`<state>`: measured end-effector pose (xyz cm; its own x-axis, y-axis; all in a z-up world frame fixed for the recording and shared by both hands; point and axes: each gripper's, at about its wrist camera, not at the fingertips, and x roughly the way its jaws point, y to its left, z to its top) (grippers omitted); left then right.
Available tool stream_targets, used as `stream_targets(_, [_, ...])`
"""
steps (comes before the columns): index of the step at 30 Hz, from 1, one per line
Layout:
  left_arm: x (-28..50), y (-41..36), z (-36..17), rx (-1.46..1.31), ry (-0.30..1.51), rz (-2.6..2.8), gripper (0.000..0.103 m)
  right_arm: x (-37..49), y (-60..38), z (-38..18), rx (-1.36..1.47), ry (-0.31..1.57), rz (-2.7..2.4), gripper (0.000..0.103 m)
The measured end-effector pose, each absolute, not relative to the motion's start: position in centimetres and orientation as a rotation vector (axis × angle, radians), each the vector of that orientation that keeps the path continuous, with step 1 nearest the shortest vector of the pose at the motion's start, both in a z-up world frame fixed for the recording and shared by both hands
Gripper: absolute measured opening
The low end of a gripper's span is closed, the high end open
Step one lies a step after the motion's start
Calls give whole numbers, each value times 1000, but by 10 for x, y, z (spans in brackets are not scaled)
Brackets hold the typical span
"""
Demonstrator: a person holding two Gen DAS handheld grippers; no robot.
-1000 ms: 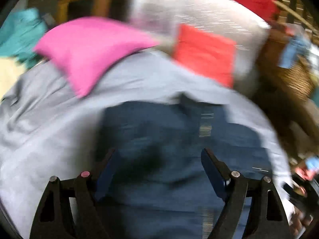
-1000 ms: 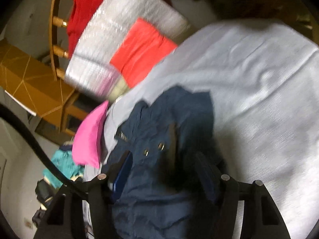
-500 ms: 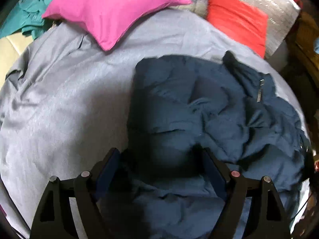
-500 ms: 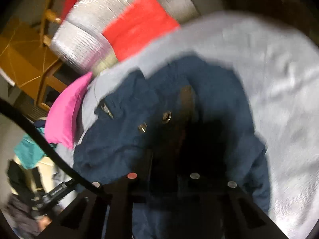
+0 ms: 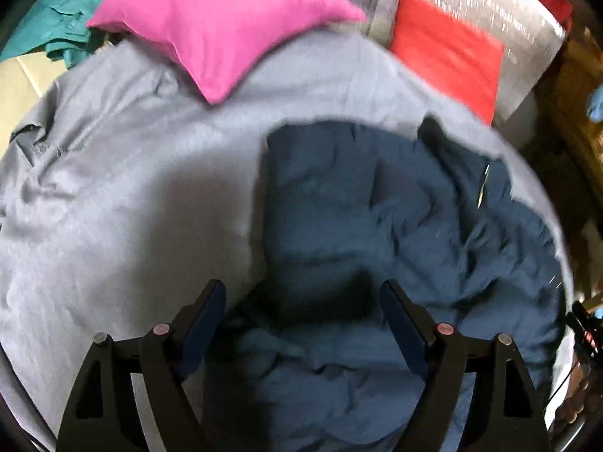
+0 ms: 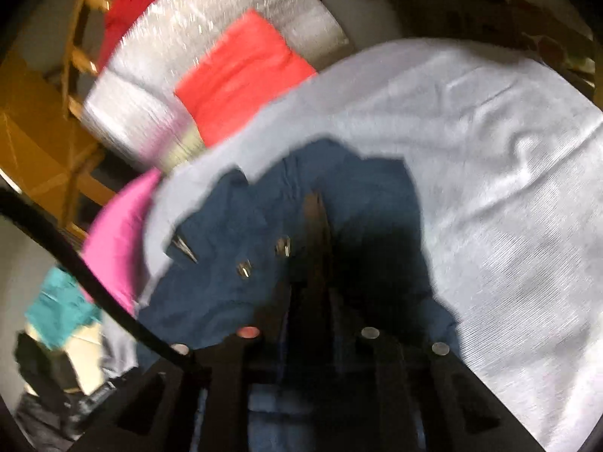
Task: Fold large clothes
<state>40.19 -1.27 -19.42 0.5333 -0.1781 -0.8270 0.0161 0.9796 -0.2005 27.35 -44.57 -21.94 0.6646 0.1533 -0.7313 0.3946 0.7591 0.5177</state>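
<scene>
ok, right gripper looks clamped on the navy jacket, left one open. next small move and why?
Probably close the left gripper on the near edge of the navy jacket. Its jaws stand wide apart over rumpled fabric, gripping nothing, while the right gripper is shut on cloth near the snaps. The jacket lies bunched on the grey sheet, so a clean fold likely needs two held points.

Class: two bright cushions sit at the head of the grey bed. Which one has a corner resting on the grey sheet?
The pink cushion: its lower corner overlaps the grey sheet. The red cushion leans against the silver padded bundle behind the sheet.
</scene>
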Motion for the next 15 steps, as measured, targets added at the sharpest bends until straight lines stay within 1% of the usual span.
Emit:
stream_targets(2, [404, 0, -190, -222, 973, -102, 84, 261, -466, -210, 758, 787, -164, 88])
stream_targets(4, [407, 13, -194, -295, 970, -94, 85, 253, -482, -207, 785, 738, -200, 88])
stream_targets(7, [414, 25, -210, -395, 1008, -104, 85, 257, -500, -217, 838, 764, -221, 88])
stream_targets(10, [426, 23, -223, -424, 1047, -127, 85, 269, -505, -237, 865, 835, -199, 88])
stream_targets(13, [426, 13, -227, -419, 1052, -182, 85, 284, -491, -251, 833, 911, -138, 88])
stream_targets(15, [426, 10, -229, -430, 1064, -202, 84, 293, -478, -260, 813, 957, -82, 84])
